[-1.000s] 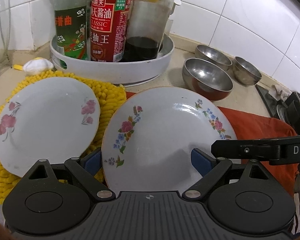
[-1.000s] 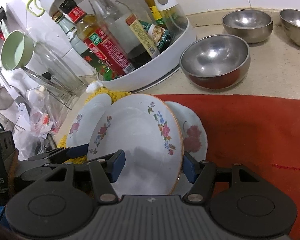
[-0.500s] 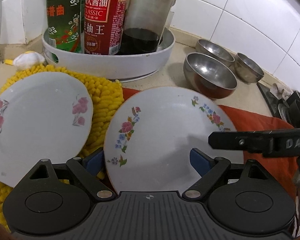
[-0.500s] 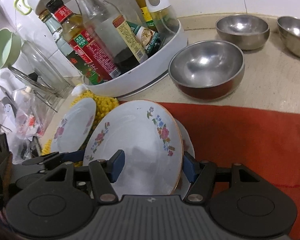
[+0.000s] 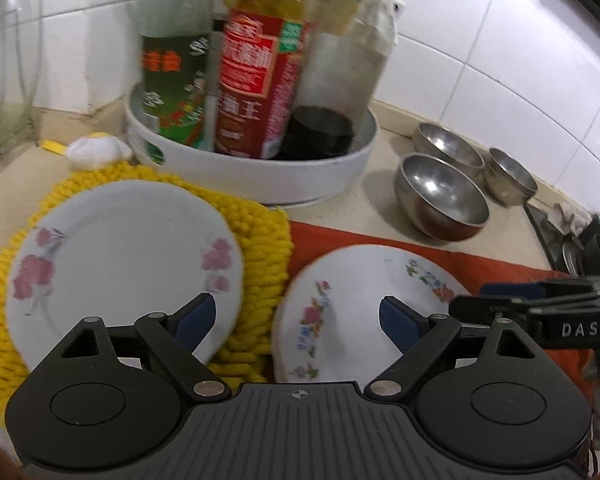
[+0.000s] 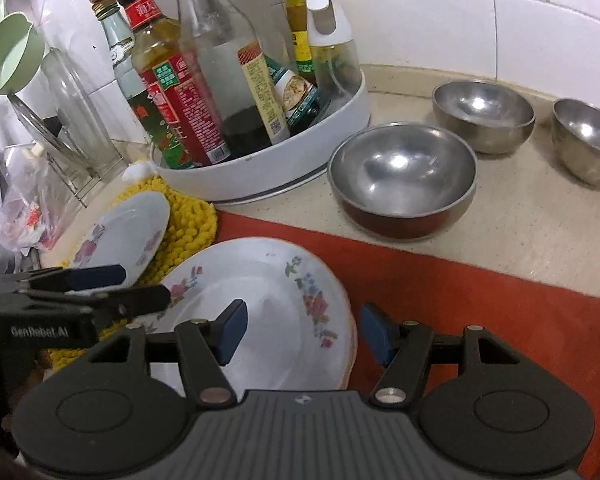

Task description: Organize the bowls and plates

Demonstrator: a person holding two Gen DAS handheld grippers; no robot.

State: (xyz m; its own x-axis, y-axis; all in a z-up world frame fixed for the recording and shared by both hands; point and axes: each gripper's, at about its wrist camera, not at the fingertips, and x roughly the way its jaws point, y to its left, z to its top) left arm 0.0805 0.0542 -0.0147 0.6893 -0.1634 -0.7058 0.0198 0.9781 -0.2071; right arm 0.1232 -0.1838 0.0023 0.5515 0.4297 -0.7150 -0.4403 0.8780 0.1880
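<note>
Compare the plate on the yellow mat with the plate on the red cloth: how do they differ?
The plate on the yellow mat has only pink flowers; the plate on the red cloth has pink and blue flowers with green leaves. The first lies alone on the yellow mat; the second seems to sit on another plate, on the red cloth. The second has a thin orange rim line. Both are white, round and face up.

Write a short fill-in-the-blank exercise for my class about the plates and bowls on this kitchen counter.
1. The pink-flowered plate lies on a ____ mat.
2. The number of metal bowls on the counter is ____.
3. The bottles stand in a round ____ tray.
4. The fingers of the right gripper are ____.

Missing words: yellow; three; white; open
</note>
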